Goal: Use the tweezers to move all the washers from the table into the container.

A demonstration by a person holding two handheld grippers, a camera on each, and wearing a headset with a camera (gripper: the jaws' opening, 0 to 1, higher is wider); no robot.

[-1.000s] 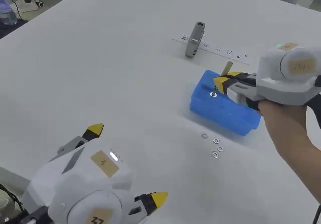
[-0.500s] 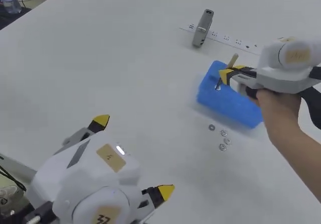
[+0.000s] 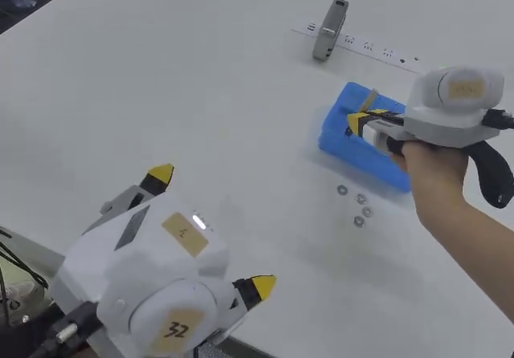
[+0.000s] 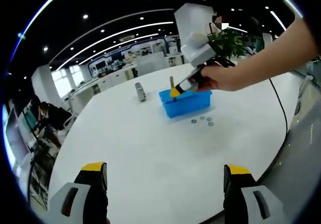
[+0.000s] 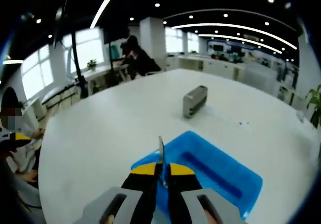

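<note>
1. Washers' destination, the blue rectangular plastic container (image 3: 345, 156), sits on the white table (image 3: 201, 69); I cannot tell what is inside it.
2. White left gripper (image 3: 210, 228) is well away from the container, jaws spread and empty.
3. Right gripper (image 3: 353, 123), over the container, pinches the thin metal tweezers (image 5: 161, 156).
4. Four small metal ring washers (image 3: 361, 199) lie just beside the container, so they are likely left to move.

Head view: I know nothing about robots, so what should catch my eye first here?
The bright blue container on the white table stands out first, with the right hand-held gripper over it, shut on thin tweezers. Four small washers lie on the table just beside the container. In the foreground, the left hand-held gripper is open, its yellow-tipped jaws spread wide.
</note>
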